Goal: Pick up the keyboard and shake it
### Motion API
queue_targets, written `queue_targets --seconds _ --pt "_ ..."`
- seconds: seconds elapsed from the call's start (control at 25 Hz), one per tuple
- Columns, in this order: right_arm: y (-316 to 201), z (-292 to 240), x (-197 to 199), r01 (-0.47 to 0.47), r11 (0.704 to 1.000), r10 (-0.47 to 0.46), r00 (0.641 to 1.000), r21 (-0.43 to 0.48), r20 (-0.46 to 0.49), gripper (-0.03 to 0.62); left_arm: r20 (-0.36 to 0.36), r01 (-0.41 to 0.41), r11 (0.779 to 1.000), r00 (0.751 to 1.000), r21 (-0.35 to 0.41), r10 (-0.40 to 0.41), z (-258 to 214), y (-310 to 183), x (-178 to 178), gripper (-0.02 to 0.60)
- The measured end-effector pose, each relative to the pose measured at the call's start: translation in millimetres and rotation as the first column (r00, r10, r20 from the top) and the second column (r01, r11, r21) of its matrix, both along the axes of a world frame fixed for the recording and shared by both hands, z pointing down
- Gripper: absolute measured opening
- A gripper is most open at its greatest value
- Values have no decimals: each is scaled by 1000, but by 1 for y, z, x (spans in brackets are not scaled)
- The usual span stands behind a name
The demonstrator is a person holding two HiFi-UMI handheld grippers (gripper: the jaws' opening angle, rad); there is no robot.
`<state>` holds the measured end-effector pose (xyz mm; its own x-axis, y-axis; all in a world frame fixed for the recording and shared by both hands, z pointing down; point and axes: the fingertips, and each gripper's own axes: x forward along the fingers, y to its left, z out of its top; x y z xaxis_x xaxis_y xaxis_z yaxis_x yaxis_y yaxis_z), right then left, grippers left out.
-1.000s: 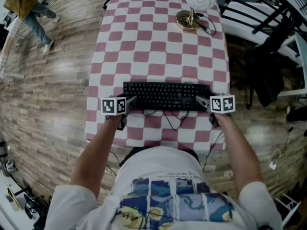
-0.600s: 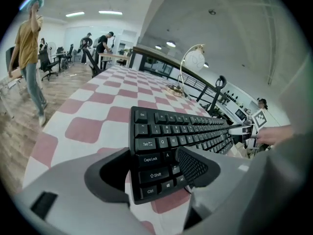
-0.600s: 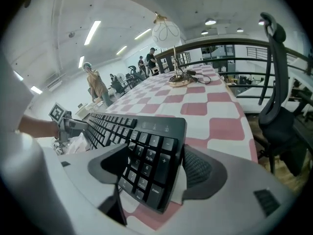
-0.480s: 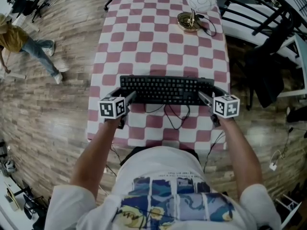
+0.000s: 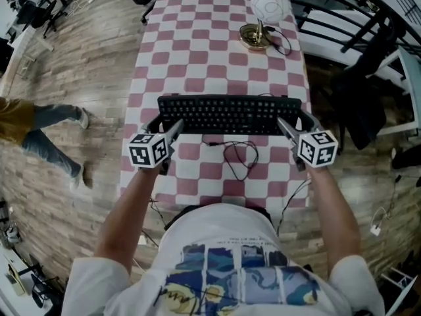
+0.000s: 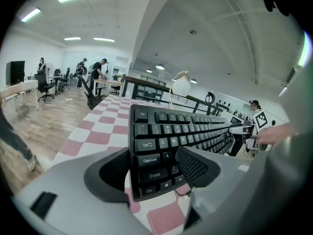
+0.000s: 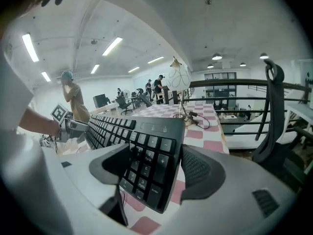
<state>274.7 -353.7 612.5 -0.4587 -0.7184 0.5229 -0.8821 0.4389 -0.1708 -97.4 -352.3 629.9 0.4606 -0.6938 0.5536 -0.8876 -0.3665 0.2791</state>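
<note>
Long table (image 5: 217, 45) with a red-and-white check cloth, wood floor all round. A passer-by (image 5: 39, 130) is on the floor well off to the left.

Black keyboard (image 5: 227, 114) is held crosswise over the near half of the table, keys up and clear of the cloth, carried only at its two ends.

Left gripper (image 5: 168, 125) is clamped on the keyboard's left end by the Caps Lock and Shift keys. One ribbed pad (image 6: 195, 165) sits on the key face, the other jaw against the underside.

Right gripper (image 5: 295, 122) grips the number-pad end. Its jaws have just been closing with the keyboard between them, and the pad (image 7: 198, 173) now presses on the keyboard's edge.

Lamp (image 5: 266, 12) with a white globe shade and brass foot stands at the far right of the table, well apart from the keyboard.

Thin black cable (image 5: 237, 155) hangs from the keyboard's near side and loops over the cloth.
</note>
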Motion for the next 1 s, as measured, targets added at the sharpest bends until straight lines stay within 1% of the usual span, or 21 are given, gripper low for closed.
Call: queue_targets --seconds 0.2,0.4,0.52,0.72,1.0 --pt "-5 -44 -5 6 992 -4 1000 129 -20 324 -14 1 996 1000 93 0 -35 -10 -4 302" --pt "-10 -88 -9 12 968 0 999 251 -47 321 -22 9 983 1000 186 -5 -71 -18 -7 302" --pt "-10 -113 -14 18 947 4 998 320 -68 321 -24 16 972 1000 236 -11 -90 -20 -10 304" --pt "-13 -146 -15 34 904 18 993 426 -118 316 -18 18 948 1000 318 -13 -124 -26 -13 302" --pt "-13 -181 -16 32 851 49 989 525 -140 310 -4 7 909 1000 416 -6 -166 -36 -14 302"
